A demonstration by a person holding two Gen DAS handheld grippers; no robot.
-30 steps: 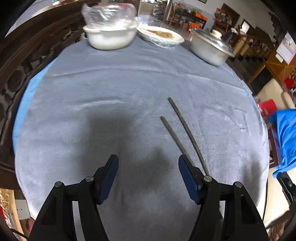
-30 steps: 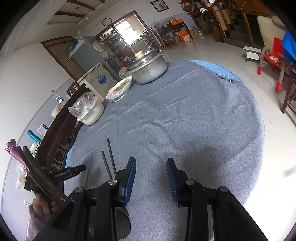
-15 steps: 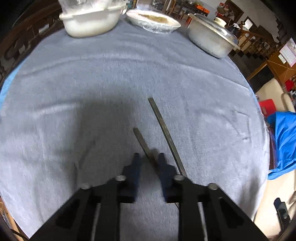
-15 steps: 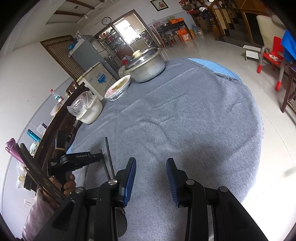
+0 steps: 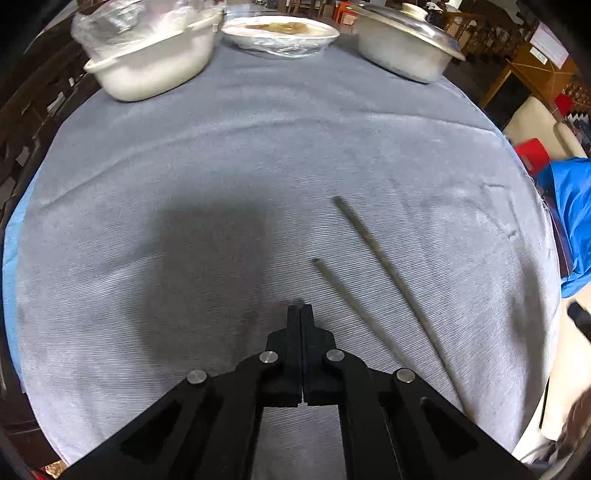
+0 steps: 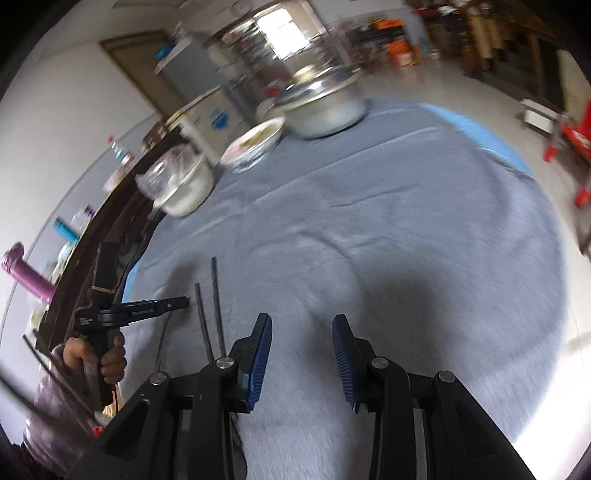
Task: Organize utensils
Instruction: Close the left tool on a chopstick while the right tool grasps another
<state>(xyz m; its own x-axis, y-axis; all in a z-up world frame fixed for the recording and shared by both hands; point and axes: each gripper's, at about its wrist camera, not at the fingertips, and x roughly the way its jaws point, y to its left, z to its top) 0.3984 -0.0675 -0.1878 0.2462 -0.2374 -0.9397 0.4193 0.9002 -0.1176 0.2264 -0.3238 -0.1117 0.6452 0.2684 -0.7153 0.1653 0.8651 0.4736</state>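
Left claw (image 5: 300, 308), jaws pressed together on nothing, hovered low over the grey ribbed tablecloth (image 5: 221, 155). Two slender dark chopsticks (image 5: 369, 280) lay loose on the cloth just to its right, not parallel, the shorter-looking one nearer. Right claw (image 6: 301, 350), blue ridged pads spread and empty, had the same sticks just to its left. Likely risks: thin round sticks could roll or slip from a pinch, and closing jaws could snag the soft cloth. Ahead stood a white bowl (image 5: 147, 62), a wrapped plate (image 5: 280, 35) and a lidded metal pot (image 5: 402, 44).
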